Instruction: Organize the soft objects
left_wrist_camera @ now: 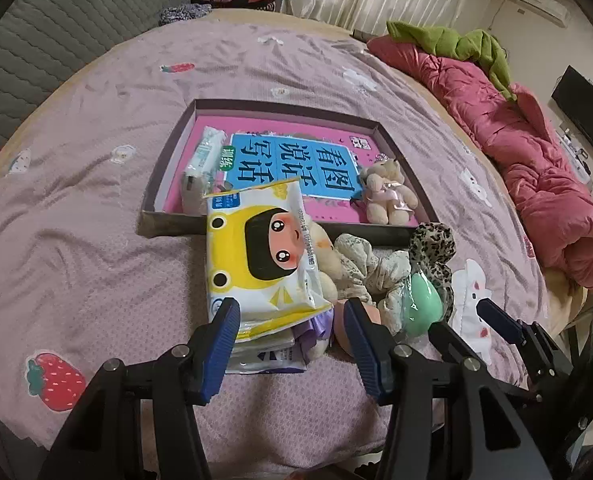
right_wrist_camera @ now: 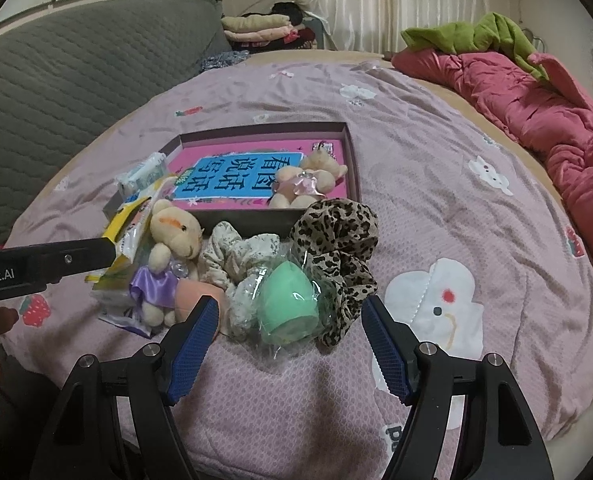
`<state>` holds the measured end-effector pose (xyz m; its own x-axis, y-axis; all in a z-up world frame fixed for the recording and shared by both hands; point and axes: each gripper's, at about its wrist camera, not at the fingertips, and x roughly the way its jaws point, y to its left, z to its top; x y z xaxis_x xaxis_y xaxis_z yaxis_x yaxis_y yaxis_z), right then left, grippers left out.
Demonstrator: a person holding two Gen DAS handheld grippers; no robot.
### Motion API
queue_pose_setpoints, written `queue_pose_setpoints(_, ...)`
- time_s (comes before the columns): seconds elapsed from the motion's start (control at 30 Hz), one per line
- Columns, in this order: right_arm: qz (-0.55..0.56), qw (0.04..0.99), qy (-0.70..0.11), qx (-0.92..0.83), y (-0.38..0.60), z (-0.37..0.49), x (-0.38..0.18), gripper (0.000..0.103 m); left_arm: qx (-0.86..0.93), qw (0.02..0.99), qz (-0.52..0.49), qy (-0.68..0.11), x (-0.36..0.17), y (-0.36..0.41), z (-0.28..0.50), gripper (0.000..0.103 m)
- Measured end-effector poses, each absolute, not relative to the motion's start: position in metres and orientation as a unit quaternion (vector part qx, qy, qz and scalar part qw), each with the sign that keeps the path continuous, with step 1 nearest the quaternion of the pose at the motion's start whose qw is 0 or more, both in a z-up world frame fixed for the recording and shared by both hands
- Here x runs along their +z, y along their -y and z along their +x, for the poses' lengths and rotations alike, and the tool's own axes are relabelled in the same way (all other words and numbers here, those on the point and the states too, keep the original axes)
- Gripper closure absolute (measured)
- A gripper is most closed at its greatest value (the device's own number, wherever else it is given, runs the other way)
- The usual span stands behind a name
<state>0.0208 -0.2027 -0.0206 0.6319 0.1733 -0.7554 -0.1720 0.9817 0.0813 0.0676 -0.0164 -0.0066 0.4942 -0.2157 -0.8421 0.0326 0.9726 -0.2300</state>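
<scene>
You're hovering the left gripper (left_wrist_camera: 292, 322) low over the yellow tissue pack (left_wrist_camera: 256, 264), jaws spread wide with nothing between them, the near end of the pack sitting right in the gap. The pack is lying tilted, its far end leaning on the near wall of the box (left_wrist_camera: 176, 224) and its near end resting on a second white pack (left_wrist_camera: 268, 356). To take it well, you're wanting to close across the pack's narrow width near that front edge, squeezing only the top pack and leaving the one beneath; the wrapper looks slick and puffy, so a firm, centred bite seems wise.

Your right gripper (right_wrist_camera: 290, 322) is open too, empty, poised in front of the green sponge in its clear wrapper (right_wrist_camera: 288, 304), which sits on the bed near its front edge, touching the floral scrunchie (right_wrist_camera: 240, 256) and the leopard scrunchie (right_wrist_camera: 336, 240).

Inside the box, a pink-dressed teddy (right_wrist_camera: 304, 180) is already lying at the near right corner, and a tissue packet (left_wrist_camera: 204, 160) along the left wall. The purple-dressed teddy (right_wrist_camera: 168, 248) is waiting outside beside the pack.
</scene>
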Motion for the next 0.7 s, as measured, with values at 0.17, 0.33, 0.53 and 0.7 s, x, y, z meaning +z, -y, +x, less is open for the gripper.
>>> queue_pose_setpoints(0.17, 0.001, 0.902, -0.421, 0.099, 0.202, 0.026, -0.026, 0.028, -0.057, 0.860, -0.090, -0.499, -0.009, 0.019, 0.080, 0.049)
queue_pose_setpoints(0.33, 0.004, 0.901, -0.422, 0.101, 0.204, 0.031, -0.029, 0.028, -0.032, 0.856, -0.087, -0.508, -0.017, 0.018, 0.099, 0.049)
queue_pose_setpoints(0.53, -0.001, 0.901, -0.423, 0.099, 0.207, 0.035, -0.033, 0.028, -0.019, 0.859, -0.088, -0.504, -0.021, 0.013, 0.108, 0.046)
queue_pose_setpoints(0.7, -0.010, 0.897, -0.430, 0.103, 0.207, 0.041, -0.040, 0.028, -0.017, 0.856, -0.101, -0.506, -0.027, 0.001, 0.107, 0.039)
